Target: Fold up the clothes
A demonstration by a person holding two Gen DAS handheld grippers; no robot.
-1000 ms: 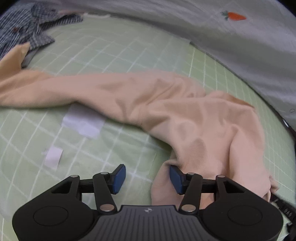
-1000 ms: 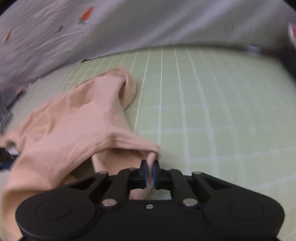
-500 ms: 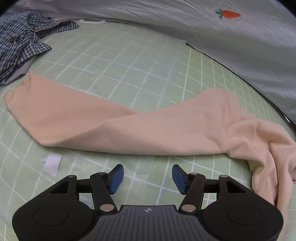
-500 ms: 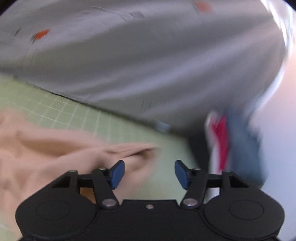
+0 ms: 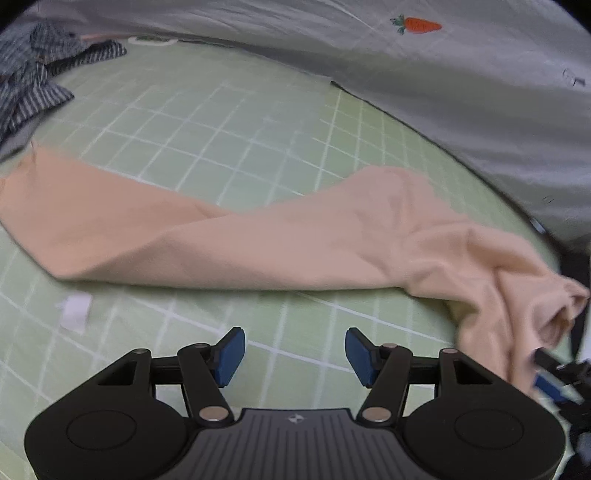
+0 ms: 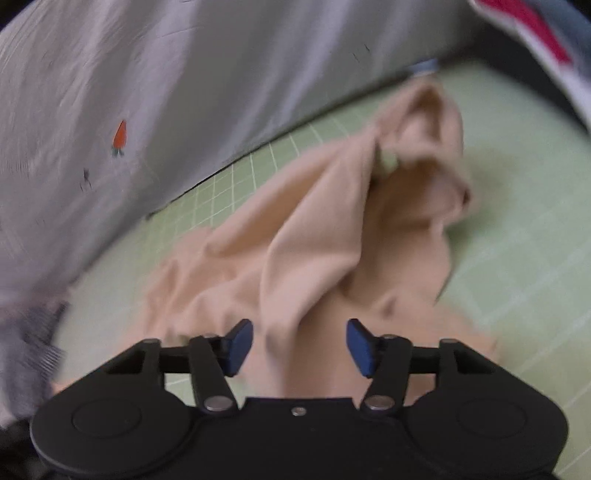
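A peach garment (image 5: 295, 240) lies stretched in a long band across the green grid mat (image 5: 240, 122), flat at the left and bunched at the right end. My left gripper (image 5: 294, 354) hovers open over bare mat just in front of the band, with nothing between its blue pads. In the right wrist view the bunched end of the garment (image 6: 314, 240) rises in loose folds. My right gripper (image 6: 299, 349) is above it, its jaws closing. A fold of cloth runs between the pads, which do not press on it.
A dark checked shirt (image 5: 33, 81) lies crumpled at the mat's far left corner. A grey sheet with carrot prints (image 5: 443, 74) borders the far side of the mat. A small white scrap (image 5: 75, 312) sits on the mat at the left. Red and blue fabric (image 6: 535, 29) shows at the right.
My right gripper let go of the garment's edge, opened and rolled. The garment went from a heap by my left gripper to a long stretched band. My left gripper stayed open.
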